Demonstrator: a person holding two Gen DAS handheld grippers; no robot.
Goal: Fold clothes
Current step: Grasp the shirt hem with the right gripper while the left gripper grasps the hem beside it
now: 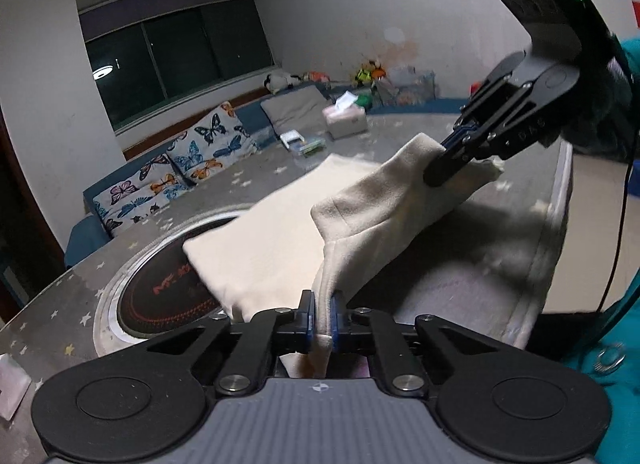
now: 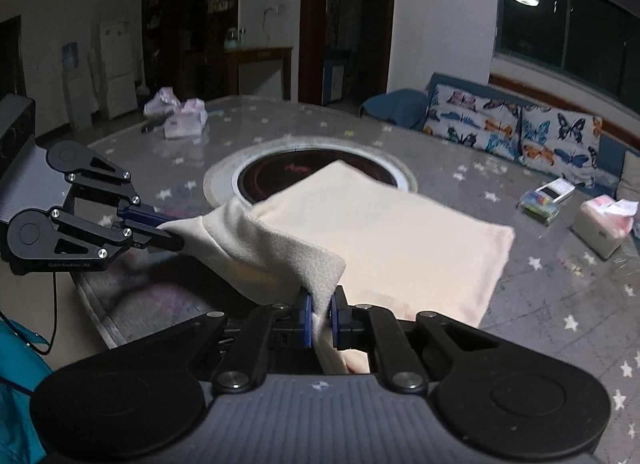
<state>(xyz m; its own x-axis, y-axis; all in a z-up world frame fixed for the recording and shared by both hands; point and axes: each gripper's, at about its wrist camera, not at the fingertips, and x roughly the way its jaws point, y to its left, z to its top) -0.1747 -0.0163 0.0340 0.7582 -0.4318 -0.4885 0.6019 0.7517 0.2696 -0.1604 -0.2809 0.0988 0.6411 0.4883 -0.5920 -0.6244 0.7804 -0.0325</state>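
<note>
On the round grey star-patterned table (image 2: 520, 284), a cream, soft fleece-like cloth (image 2: 380, 232) lay partly folded, its far end draped over the dark circular cooktop (image 2: 276, 175) sunk in the table's middle. Both grippers had it! The left gripper (image 1: 323, 318) was clamped narrow on one near corner, fabric pinched tight between its blue pads (image 1: 306, 314). The right gripper (image 2: 320, 316) was pinched down just the same on the other near corner, and the near edge hung raised off the table between them, sagging in the middle.

Trouble looked possible from here. The grips sat right at the corners, so a quick pull apart could have tugged the cloth out of one set of pads and dropped that side. The sag between the two hands could have bunched under the fold and left a crooked crease. Dragging the far end across the cooktop rim might have shifted the lower layer out of line. A white tissue box (image 2: 600, 223) stood well apart, no threat.
</note>
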